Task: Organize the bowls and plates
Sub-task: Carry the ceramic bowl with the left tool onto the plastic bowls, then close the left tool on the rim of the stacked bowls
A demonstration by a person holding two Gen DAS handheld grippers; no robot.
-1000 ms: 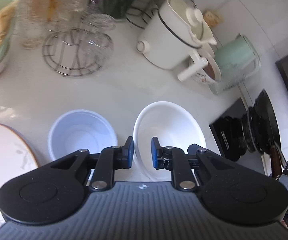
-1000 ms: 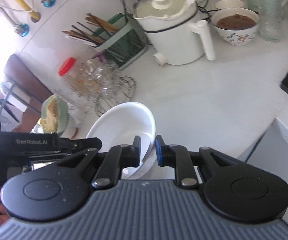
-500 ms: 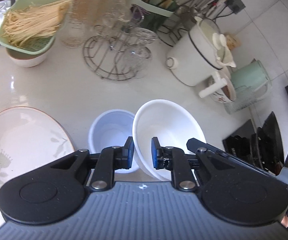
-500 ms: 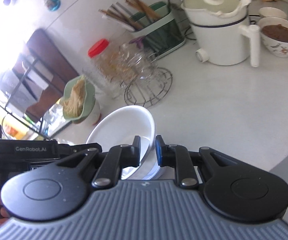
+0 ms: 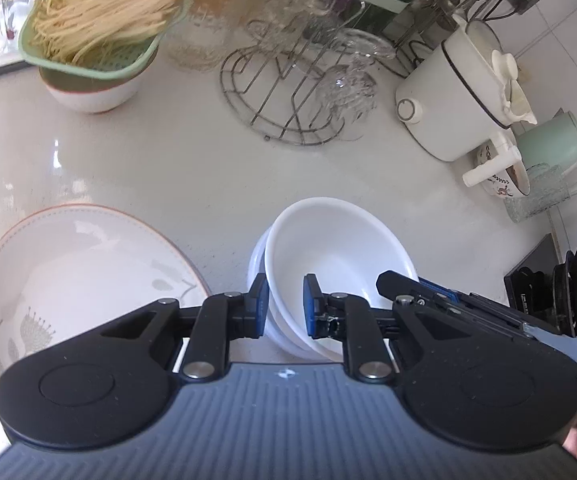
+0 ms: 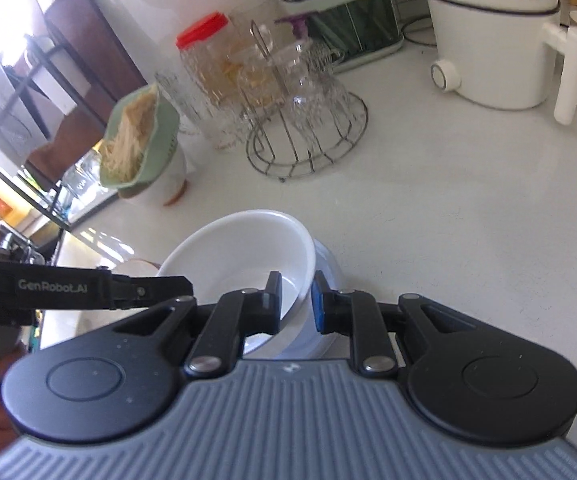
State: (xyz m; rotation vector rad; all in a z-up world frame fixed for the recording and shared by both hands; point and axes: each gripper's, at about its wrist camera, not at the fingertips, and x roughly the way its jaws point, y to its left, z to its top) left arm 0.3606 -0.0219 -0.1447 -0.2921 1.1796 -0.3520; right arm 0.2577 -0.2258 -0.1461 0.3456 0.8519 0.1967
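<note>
A white bowl [image 5: 336, 248] is held from two sides, tilted, over a pale bluish bowl [image 5: 257, 266] on the counter and partly nested in it. My left gripper [image 5: 285, 306] is shut on the white bowl's near rim. In the right wrist view my right gripper [image 6: 296, 300] is shut on the rim of the same white bowl [image 6: 244, 256], with the bluish bowl [image 6: 328, 264] showing beneath it. The right gripper [image 5: 408, 292] enters the left wrist view from the right, and the left gripper [image 6: 128, 284] enters the right wrist view from the left. A large patterned plate [image 5: 68, 272] lies to the left.
At the back stand a green strainer of noodles on a bowl [image 5: 96, 40], a wire rack with glasses [image 5: 300, 92], a white electric pot [image 5: 456, 96], a green kettle [image 5: 552, 148] and a floral bowl [image 5: 504, 184]. A black stove [image 5: 556, 280] is on the right.
The white bowl, held by both grippers, has moved left and down over the bluish bowl, which it now mostly covers. The plate and noodle strainer have come further into view.
</note>
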